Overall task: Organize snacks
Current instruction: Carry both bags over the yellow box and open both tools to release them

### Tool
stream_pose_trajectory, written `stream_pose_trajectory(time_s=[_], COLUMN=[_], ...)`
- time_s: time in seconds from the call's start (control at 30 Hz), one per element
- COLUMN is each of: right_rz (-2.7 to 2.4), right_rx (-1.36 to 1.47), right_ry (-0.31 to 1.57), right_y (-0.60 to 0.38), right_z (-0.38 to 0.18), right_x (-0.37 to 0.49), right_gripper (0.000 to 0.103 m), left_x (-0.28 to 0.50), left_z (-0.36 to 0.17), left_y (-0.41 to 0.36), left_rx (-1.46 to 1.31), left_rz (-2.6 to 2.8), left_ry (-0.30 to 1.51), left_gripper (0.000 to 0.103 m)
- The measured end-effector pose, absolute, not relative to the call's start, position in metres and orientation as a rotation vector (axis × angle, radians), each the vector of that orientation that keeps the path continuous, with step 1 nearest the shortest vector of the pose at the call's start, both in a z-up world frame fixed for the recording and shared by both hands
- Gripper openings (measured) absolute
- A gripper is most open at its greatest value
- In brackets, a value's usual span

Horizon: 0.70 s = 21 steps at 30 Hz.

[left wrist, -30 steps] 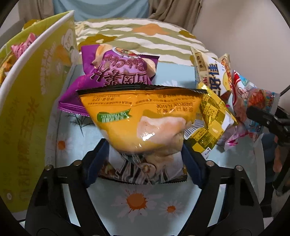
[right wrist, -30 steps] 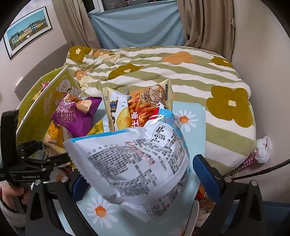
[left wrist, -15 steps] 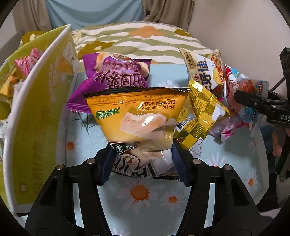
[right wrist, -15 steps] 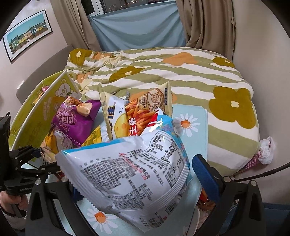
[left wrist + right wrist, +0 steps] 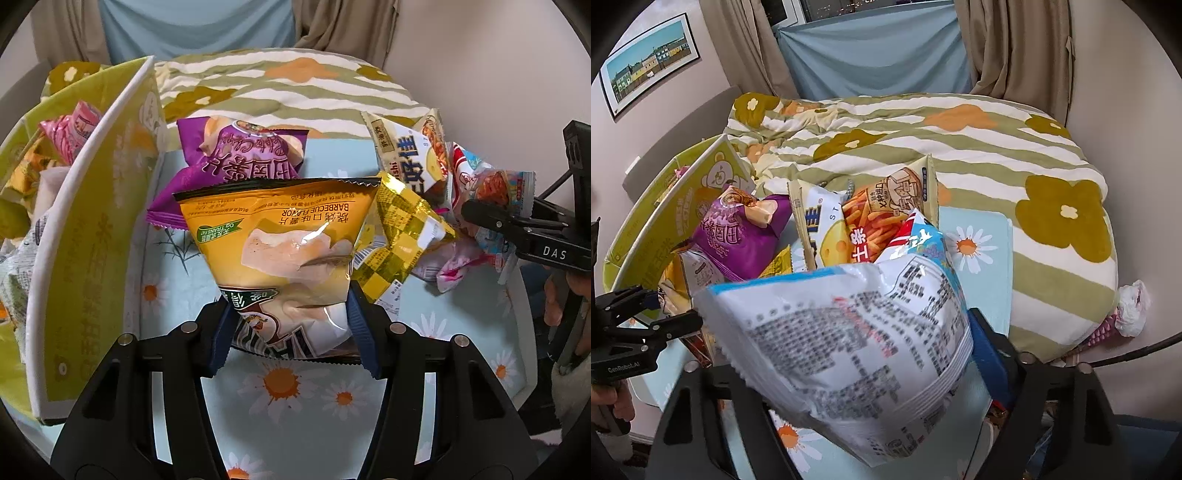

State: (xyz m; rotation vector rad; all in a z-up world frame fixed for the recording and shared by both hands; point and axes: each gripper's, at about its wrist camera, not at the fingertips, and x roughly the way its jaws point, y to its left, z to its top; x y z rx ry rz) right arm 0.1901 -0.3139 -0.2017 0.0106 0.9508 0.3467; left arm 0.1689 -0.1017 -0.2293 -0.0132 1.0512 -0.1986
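My left gripper (image 5: 291, 328) is clamped on the orange chip bag (image 5: 284, 240), upright, yellow box (image 5: 92, 236) just left; right gripper (image 5: 857, 373) pinches the white bag (image 5: 849, 343), farther off.

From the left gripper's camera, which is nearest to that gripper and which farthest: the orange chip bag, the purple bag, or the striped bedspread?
1. Orange chip bag: clamped in the left gripper.
2. Purple bag: just behind, slightly left.
3. Striped bedspread: at the back.
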Motion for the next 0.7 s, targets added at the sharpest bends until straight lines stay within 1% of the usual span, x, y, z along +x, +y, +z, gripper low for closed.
stream_pose_trajectory(time_s=[0.07, 0.3, 0.57, 0.7], right_rz=[0.345, 0.326, 0.338, 0.393], right_rx=[0.013, 0.047, 0.045, 0.035], right_ry=[0.949, 0.921, 0.850, 0.831], right_y=[-0.315, -0.325, -0.323, -0.304], right_z=[-0.201, -0.187, -0.142, -0.120], right_x=[0.188, 0.176, 0.163, 0.162], right_gripper=[0.071, 0.069, 0.068, 0.068], left_x=[0.167, 0.162, 0.158, 0.157], left_z=[-0.227, -0.200, -0.147, -0.119], left_y=[-0.102, -0.102, -0.100, -0.089], left_rx=[-0.014, -0.028, -0.015, -0.020], left_rz=[-0.203, -0.207, -0.180, -0.151], left_ry=[1.049, 1.009, 0.920, 0.869], left_gripper=[0.054, 0.054, 0.054, 0.054])
